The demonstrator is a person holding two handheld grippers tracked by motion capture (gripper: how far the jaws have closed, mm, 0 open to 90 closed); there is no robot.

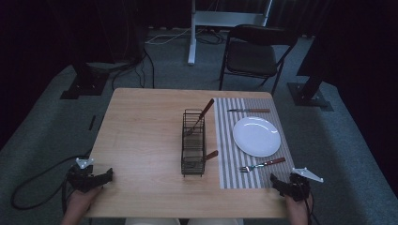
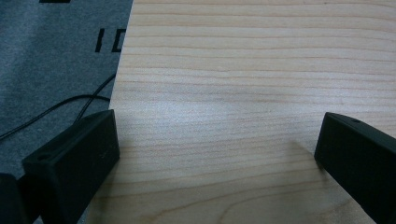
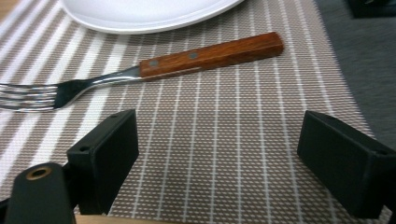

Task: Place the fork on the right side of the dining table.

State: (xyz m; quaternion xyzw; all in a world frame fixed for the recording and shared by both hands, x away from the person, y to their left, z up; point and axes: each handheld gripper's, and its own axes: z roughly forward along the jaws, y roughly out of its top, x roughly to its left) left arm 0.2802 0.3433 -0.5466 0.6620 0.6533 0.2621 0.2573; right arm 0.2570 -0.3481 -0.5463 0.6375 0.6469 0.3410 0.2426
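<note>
two black, blocky handheld grippers: the left gripper (image 1: 109, 175) and right gripper (image 1: 273, 180), each topped with a grey three-cornered plate and trailing a black cable.

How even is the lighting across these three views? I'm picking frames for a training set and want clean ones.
High view: dim, the surroundings nearly black, the plate brightest. Left gripper view: bright, sharp wood grain on the table, its near jaws soft-edged. Right gripper view: well lit, the fork and placemat weave crisp, no glare.
</note>
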